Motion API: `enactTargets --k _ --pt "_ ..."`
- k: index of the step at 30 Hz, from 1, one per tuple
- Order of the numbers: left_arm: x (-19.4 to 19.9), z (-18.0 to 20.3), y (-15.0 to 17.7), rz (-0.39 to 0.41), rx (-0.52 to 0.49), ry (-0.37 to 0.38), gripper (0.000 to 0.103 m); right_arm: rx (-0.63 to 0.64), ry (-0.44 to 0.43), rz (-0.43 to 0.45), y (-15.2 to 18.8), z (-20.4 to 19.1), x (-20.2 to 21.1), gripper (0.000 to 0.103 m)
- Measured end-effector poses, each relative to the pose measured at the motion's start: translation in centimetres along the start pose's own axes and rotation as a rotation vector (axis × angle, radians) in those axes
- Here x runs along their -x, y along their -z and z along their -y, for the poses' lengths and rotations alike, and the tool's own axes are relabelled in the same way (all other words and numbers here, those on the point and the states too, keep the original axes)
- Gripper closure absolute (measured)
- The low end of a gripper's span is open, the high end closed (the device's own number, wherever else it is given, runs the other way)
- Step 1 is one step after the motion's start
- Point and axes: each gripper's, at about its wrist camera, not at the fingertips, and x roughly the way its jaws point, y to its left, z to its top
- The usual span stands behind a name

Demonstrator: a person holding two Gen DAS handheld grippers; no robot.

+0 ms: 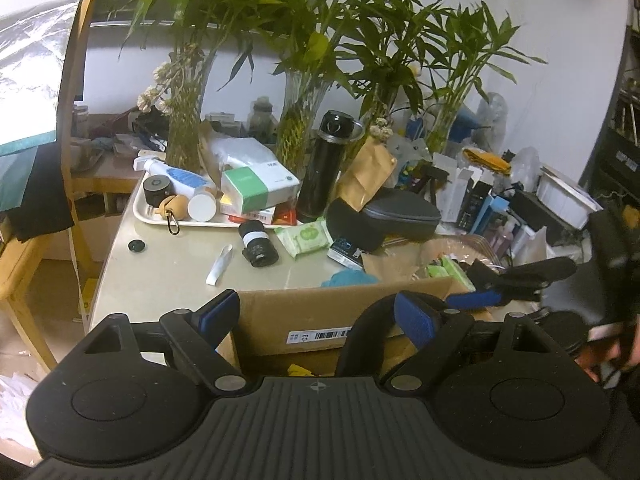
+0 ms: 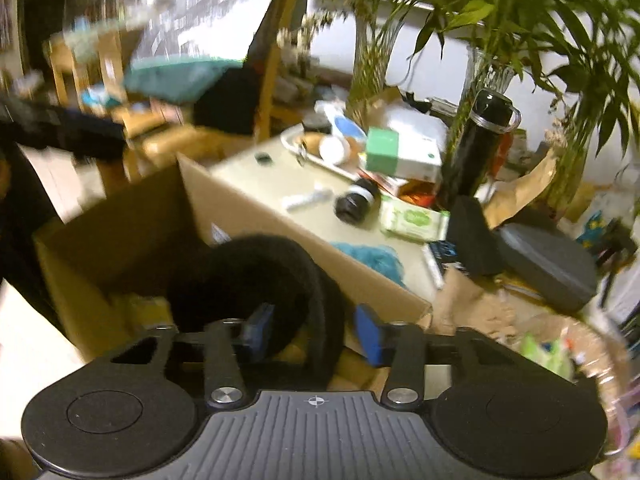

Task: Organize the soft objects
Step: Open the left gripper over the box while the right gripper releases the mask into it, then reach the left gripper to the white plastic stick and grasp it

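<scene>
Cardboard fills the middle of my left view: the box (image 1: 320,320) stands at the near edge of the counter (image 1: 180,264), its far wall facing me with a barcode label on it. My left fingers (image 1: 316,316) stand wide apart and hold nothing, though a black fuzzy band (image 1: 368,332) curves up just inside the right one, hanging over the box opening. Beyond the box wall a teal soft thing (image 1: 348,279) lies on the counter, and a green wipes pack (image 1: 306,236) sits farther back near a black roll (image 1: 258,244). My right fingers (image 1: 508,288) show at the right edge, low by the box corner. From the right view, blurred, the band (image 2: 260,280) is a thick loop drooping into the open box (image 2: 120,240); my right fingers (image 2: 316,332) stand partly apart on either side of its near strand, and I cannot tell whether the pads (image 2: 258,328) press it. The teal thing (image 2: 372,260) lies just outside the box wall. I judge I am at the point of dropping the band into the box. Next I should make sure it falls clear of my fingers, then reach over the wall for the teal piece, closing on it gently since it will squash.
</scene>
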Motion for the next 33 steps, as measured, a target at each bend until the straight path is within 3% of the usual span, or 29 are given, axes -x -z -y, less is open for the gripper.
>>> enactTargets --k 2,4,8,13,17,19,21,26,33 --pt "0.2 -0.2 0.0 0.007 0.001 0.005 0.018 0.051 0.061 -0.036 0.2 -0.6 -0.9 0.091" --pt "0.3 -0.3 0.0 0.01 -0.001 0.003 0.018 0.093 0.079 -0.045 0.3 -1.1 -1.2 0.092" --pt "0.4 -0.6 0.1 0.004 -0.002 -0.021 0.018 0.219 0.087 0.042 0.3 -2.6 0.1 0.092" --pt "0.5 -1.1 -0.3 0.007 -0.009 -0.025 0.018 0.428 0.16 0.143 1.0 -4.2 1.6 0.092" --pt "0.6 -1.6 -0.8 0.013 -0.024 -0.041 0.018 0.427 0.124 0.156 0.8 -4.0 1.9 0.089" --pt "0.5 -1.7 -1.2 0.012 -0.038 -0.049 0.018 0.353 0.063 0.184 0.3 -3.3 2.6 0.08" --pt "0.3 -1.9 -1.5 0.011 -0.053 -0.057 0.018 0.265 0.011 0.225 -0.3 -2.4 3.5 0.043" --pt "-0.5 -2.6 -2.3 0.001 -0.083 -0.079 0.018 0.044 -0.084 0.279 -1.3 0.3 4.4 0.014" --pt "-2.7 -3.5 -3.5 -0.021 -0.126 -0.101 0.018 -0.213 -0.043 0.26 -1.7 4.2 3.5 0.003"
